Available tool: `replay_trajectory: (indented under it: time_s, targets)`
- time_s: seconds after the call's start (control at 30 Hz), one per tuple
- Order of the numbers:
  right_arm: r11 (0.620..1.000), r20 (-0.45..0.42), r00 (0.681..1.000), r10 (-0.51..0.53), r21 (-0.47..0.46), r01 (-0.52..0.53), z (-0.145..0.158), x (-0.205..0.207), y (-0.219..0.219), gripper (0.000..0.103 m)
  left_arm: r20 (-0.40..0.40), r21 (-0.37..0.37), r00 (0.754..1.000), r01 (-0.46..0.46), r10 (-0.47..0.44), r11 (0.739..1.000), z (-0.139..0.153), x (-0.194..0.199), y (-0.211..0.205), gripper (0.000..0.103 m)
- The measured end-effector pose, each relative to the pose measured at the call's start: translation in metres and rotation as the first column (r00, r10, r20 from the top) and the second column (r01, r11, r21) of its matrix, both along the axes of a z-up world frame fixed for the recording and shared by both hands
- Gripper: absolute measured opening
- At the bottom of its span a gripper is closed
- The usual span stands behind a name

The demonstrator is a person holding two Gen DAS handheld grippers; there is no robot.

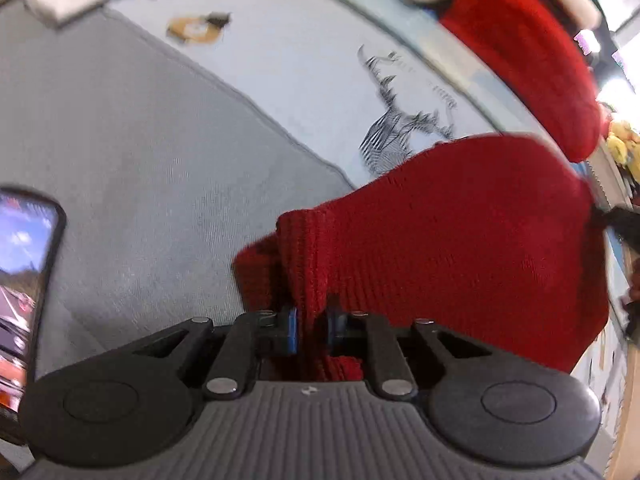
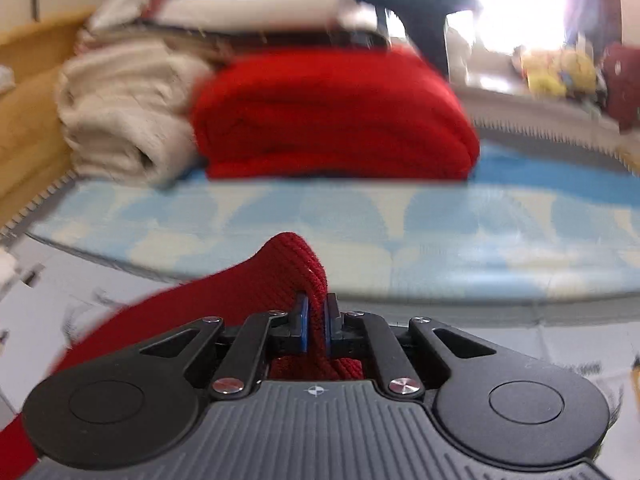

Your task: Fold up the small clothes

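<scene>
A pale blue sheet (image 1: 304,80) printed with a striped dinosaur drawing (image 1: 390,128) spreads out ahead of the left jaws, with a grey cloth (image 1: 132,140) lying over it to their left. In the right wrist view the same blue surface (image 2: 440,220) runs across ahead of the right jaws, and well beyond them a folded red pile (image 2: 332,116) sits beside a rolled cream knit (image 2: 120,116) on its left (both blurred).

The red knit garment (image 1: 460,232) hangs stretched between the two tools. From the left gripper (image 1: 313,330) it fans out ahead and to the right, clear of the sheet as far as the view shows. Its ribbed edge is bunched and pinched between the left jaws, which are closed on it, with more red showing behind the blue pads (image 1: 293,328).

The right gripper (image 2: 316,326) likewise has its jaws clamped on a ribbed fold of the same garment (image 2: 256,288), which rises in a hump just ahead of the jaws and trails away to their left and below.

A phone (image 1: 24,280) with a lit screen stands at the far left of the left jaws.
</scene>
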State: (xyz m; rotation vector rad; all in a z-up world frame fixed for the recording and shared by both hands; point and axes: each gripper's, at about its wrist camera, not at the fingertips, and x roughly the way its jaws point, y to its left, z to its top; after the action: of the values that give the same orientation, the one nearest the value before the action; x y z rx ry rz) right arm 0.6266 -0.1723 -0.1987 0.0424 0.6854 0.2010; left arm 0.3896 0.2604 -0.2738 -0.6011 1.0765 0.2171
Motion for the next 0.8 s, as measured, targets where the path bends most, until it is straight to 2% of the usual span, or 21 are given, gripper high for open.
replay_trajectory:
  time_s: [0.07, 0.13, 0.17, 0.2, 0.23, 0.3, 0.33, 0.4, 0.47, 0.53, 0.57, 0.6, 0.63, 0.67, 0.7, 0.73, 0.8]
  targets:
    - [0.994, -0.093, 0.993, -0.078, -0.081, 0.07, -0.038, 0.022, 0.009, 0.019, -0.008, 0.014, 1.0, -0.001, 0.001, 1.0, 0.002, 0.005, -0.002, 0.022]
    - [0.976, -0.18, 0.971, -0.156, -0.178, 0.124, -0.067, 0.034, 0.016, 0.036, -0.002, 0.031, 1.0, -0.007, 0.007, 1.0, 0.006, 0.006, -0.003, 0.028]
    - [0.972, -0.201, 0.964, -0.172, -0.194, 0.133, -0.073, 0.034, 0.017, 0.04, 0.009, 0.047, 1.0, -0.009, 0.009, 0.999, 0.009, 0.005, -0.003, 0.03]
    - [0.971, -0.186, 0.966, -0.181, -0.186, 0.147, -0.071, 0.027, 0.015, 0.048, 0.022, 0.069, 1.0, -0.014, 0.013, 0.997, 0.013, 0.003, -0.004, 0.035]
    - [0.976, -0.144, 0.974, -0.174, -0.154, 0.152, -0.063, 0.018, 0.015, 0.053, 0.039, 0.106, 0.999, -0.026, 0.022, 0.994, 0.017, 0.001, -0.004, 0.054]
    - [0.991, -0.062, 0.992, -0.112, -0.084, 0.107, -0.041, -0.007, 0.014, 0.056, 0.074, 0.183, 0.995, -0.081, 0.068, 0.98, 0.027, -0.005, -0.003, 0.081]
    - [0.997, -0.031, 0.998, -0.06, -0.046, 0.059, -0.027, -0.022, 0.015, 0.056, 0.093, 0.193, 0.992, -0.102, 0.085, 0.976, 0.03, -0.006, -0.002, 0.083]
    - [0.997, -0.027, 0.997, 0.067, 0.027, -0.066, -0.013, -0.055, 0.025, 0.055, 0.091, 0.179, 0.992, -0.105, 0.09, 0.978, 0.03, -0.005, -0.001, 0.083]
    - [0.973, -0.072, 0.972, 0.224, 0.077, -0.219, -0.014, -0.088, 0.046, 0.054, 0.063, 0.163, 0.993, -0.106, 0.096, 0.981, 0.027, -0.003, 0.0, 0.083]
    - [0.939, -0.124, 0.932, 0.341, 0.08, -0.333, -0.034, -0.118, 0.074, 0.053, 0.043, 0.155, 0.994, -0.108, 0.103, 0.982, 0.024, -0.002, 0.002, 0.083]
    - [0.929, -0.17, 0.914, 0.37, 0.034, -0.369, -0.051, -0.127, 0.089, 0.053, 0.04, 0.156, 0.993, -0.112, 0.107, 0.981, 0.024, -0.003, 0.003, 0.083]
    - [0.92, -0.218, 0.903, 0.372, -0.041, -0.389, -0.073, -0.134, 0.105, 0.057, 0.042, 0.155, 0.993, -0.12, 0.114, 0.981, 0.025, -0.005, 0.005, 0.083]
    - [0.909, -0.14, 0.913, 0.383, -0.118, -0.399, -0.088, -0.146, 0.112, 0.059, 0.041, 0.153, 0.992, -0.127, 0.122, 0.98, 0.024, -0.005, 0.007, 0.083]
    - [0.899, -0.085, 0.914, 0.397, -0.166, -0.406, -0.09, -0.153, 0.117, 0.059, 0.042, 0.15, 0.991, -0.134, 0.129, 0.98, 0.024, -0.005, 0.009, 0.083]
    - [0.902, -0.096, 0.919, 0.382, -0.18, -0.393, -0.086, -0.152, 0.122, 0.058, 0.041, 0.148, 0.991, -0.136, 0.131, 0.98, 0.024, -0.008, 0.01, 0.083]
    - [0.92, -0.128, 0.93, 0.345, -0.148, -0.362, -0.077, -0.149, 0.122, 0.058, 0.036, 0.148, 0.99, -0.138, 0.134, 0.979, 0.023, -0.008, 0.011, 0.083]
    - [0.948, -0.14, 0.939, 0.315, -0.001, -0.319, -0.059, -0.142, 0.114, 0.057, 0.021, 0.135, 0.99, -0.144, 0.142, 0.98, 0.021, -0.007, 0.013, 0.083]
